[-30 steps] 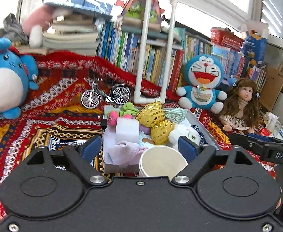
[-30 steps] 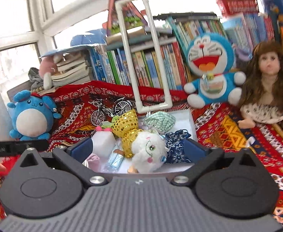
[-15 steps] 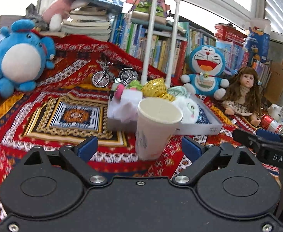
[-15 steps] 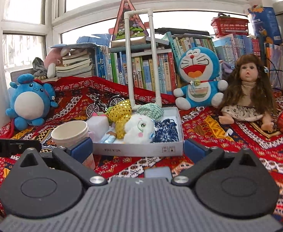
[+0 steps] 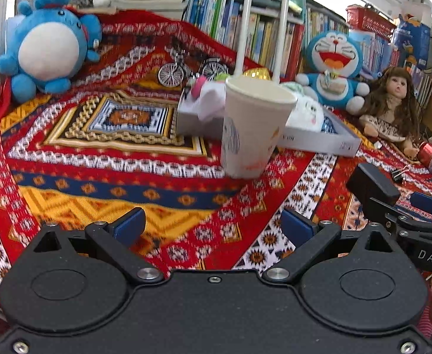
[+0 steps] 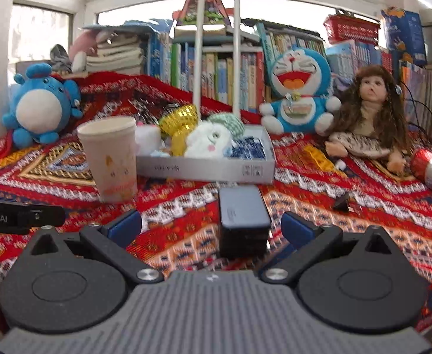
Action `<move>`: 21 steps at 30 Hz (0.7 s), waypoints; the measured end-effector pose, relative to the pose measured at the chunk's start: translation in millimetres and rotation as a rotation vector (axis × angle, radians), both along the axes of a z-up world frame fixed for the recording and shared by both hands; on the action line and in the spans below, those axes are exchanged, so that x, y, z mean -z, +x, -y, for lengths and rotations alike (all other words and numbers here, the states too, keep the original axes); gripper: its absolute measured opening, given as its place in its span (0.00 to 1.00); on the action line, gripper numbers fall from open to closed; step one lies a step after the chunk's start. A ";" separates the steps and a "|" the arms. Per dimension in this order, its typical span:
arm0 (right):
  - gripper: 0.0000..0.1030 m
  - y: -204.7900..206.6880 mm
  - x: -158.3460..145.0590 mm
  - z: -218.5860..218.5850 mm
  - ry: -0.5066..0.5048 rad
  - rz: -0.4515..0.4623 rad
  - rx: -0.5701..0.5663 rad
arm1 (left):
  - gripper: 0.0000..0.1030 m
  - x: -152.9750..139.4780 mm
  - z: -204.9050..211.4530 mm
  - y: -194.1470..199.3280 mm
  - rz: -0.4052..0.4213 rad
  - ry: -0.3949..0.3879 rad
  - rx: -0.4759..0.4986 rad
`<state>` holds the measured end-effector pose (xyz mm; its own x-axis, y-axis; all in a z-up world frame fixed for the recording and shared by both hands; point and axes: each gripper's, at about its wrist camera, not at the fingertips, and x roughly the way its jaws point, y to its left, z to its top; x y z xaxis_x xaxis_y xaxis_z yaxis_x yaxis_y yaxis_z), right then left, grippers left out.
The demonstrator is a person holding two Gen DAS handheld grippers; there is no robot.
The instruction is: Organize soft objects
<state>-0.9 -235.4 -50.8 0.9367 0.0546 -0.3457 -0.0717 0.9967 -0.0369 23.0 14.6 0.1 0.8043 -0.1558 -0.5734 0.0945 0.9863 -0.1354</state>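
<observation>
A shallow grey box (image 6: pixel 207 169) on the patterned cloth holds several soft items: a white plush (image 6: pixel 208 143), gold sequin balls (image 6: pixel 179 115), a green knit piece (image 6: pixel 227 121) and a blue fabric piece (image 6: pixel 247 147). The box also shows in the left wrist view (image 5: pixel 319 141). My left gripper (image 5: pixel 213 225) is open and empty, low over the cloth, well short of the box. My right gripper (image 6: pixel 211 225) is open and empty, with a dark flat block (image 6: pixel 242 215) lying on the cloth between its fingers.
A paper cup (image 5: pixel 254 126) stands upright before the box, also in the right wrist view (image 6: pixel 111 157). A blue plush (image 5: pixel 49 47), a Doraemon plush (image 6: pixel 297 88), a doll (image 6: pixel 369 115), a toy bicycle (image 5: pixel 186 69), a red can (image 6: pixel 431 168) and a white pipe frame (image 6: pixel 216 50) surround it.
Both grippers have pulled back from over the box toward the near cloth. The cup, box and dark block now lie ahead of the open fingers.
</observation>
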 end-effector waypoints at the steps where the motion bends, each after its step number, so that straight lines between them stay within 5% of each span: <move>1: 1.00 -0.3 2.3 0.1 -0.008 -0.003 0.004 | 0.95 2.5 1.4 0.6 -0.007 0.007 -0.003; 21: 1.00 7.2 24.4 -1.4 -0.030 -0.094 0.028 | 1.00 15.3 17.9 0.8 -0.012 0.098 -0.006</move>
<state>6.2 -234.0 -75.2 0.9010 0.0174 -0.4334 -0.0484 0.9970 -0.0608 23.8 -3.3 -15.2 0.7980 -0.0937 -0.5953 0.0875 0.9954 -0.0394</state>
